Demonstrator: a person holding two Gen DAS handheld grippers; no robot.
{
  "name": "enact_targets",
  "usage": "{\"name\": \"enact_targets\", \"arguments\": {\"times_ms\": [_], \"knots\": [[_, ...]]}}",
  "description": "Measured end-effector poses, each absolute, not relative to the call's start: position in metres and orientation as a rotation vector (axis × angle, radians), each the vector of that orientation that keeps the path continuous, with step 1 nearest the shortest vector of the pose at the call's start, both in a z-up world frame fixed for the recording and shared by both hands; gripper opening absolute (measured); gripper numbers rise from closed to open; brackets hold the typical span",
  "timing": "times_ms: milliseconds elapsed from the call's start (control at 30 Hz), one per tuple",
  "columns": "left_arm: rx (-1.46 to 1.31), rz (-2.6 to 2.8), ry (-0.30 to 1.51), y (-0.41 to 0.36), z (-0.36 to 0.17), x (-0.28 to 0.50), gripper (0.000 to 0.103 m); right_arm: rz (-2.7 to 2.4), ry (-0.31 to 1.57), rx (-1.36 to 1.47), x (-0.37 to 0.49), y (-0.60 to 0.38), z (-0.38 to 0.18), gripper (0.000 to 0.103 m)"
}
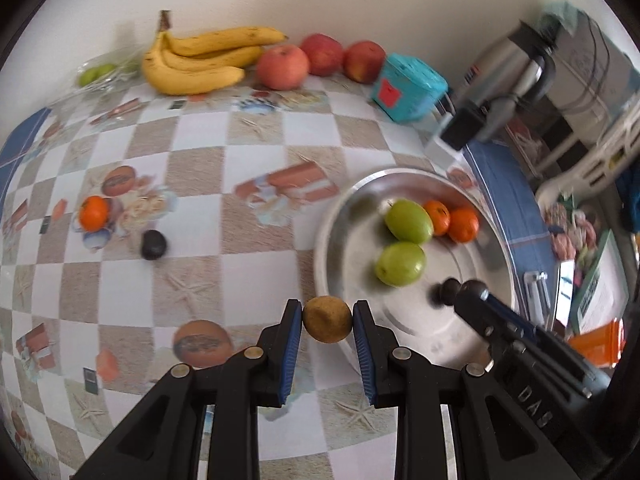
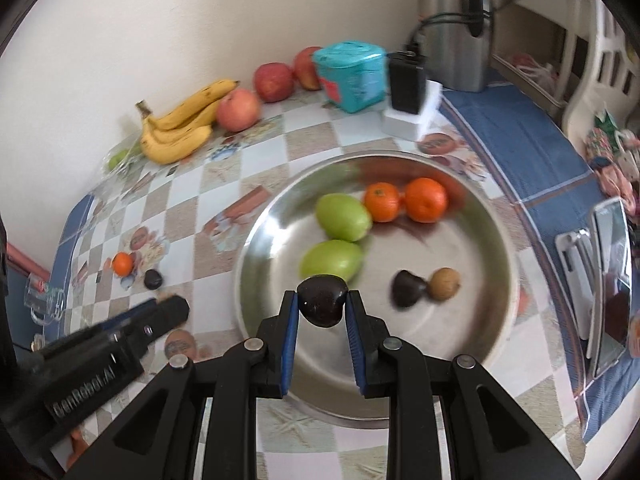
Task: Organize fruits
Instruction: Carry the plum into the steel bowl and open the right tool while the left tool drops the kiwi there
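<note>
Steel bowl is the target — left gripper pinches a brown fruit just outside the rim, right gripper pinches a dark fruit over it — lower each inside before letting go.

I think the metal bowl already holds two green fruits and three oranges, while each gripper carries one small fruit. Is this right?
Not quite: the metal bowl holds two oranges, not three. The third orange lies on the tablecloth, as the right wrist view shows. The rest is right.
</note>
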State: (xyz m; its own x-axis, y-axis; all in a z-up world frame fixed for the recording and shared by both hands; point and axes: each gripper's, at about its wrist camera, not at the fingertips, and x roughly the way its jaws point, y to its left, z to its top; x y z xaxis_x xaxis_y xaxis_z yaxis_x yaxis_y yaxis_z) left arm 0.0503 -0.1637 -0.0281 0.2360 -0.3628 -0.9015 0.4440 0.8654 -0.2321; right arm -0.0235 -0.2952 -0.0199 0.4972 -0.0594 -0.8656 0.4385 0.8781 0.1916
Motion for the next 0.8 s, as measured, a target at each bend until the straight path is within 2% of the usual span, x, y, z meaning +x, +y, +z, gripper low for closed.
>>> {"name": "enact_targets", "arguments": {"times_ms": [400, 800], "knots": [[0.156, -0.601, 1.216, -0.19, -0.041, 0.035, 0.029, -0.361, 1.016, 0.448, -0.035, -0.321, -0.021, 0.026], [0.192, -0.574, 1.227, -0.192, -0.048, 0.034, 0.031, -0.348, 1.139, 0.432, -0.027, -0.316, -0.051, 0.026]]}}
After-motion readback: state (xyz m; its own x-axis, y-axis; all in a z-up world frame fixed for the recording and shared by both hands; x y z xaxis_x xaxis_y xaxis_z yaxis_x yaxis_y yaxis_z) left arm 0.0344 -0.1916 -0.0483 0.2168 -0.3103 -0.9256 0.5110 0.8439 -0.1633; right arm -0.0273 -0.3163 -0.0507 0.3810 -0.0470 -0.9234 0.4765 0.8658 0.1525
